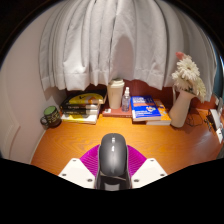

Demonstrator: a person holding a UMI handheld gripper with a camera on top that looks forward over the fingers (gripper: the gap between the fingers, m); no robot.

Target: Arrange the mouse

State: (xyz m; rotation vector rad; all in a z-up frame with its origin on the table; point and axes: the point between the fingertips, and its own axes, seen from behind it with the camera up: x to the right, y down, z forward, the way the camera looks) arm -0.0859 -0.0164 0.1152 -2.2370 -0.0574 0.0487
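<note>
We found the mouse (pixel 113 158), dark grey, sitting right between the fingers of the hand-held gripper (pixel 112 172), its long axis running straight ahead along them, nose pointing away toward the curtain (pixel 115 40). The pink pads (pixel 90 158) showed at both its flanks and looked pressed on it, so we judged the hand-held gripper narrow and holding the mouse. It hung low over the wooden bench (pixel 60 145), level and square to the back wall. Well beyond stood a white bottle (pixel 116 94), a blue book (pixel 146 106), a vase of white flowers (pixel 184 90), a stack of books (pixel 82 108) and a small dark jar (pixel 51 117). We judged the coming move a placement onto bare wood just ahead.
</note>
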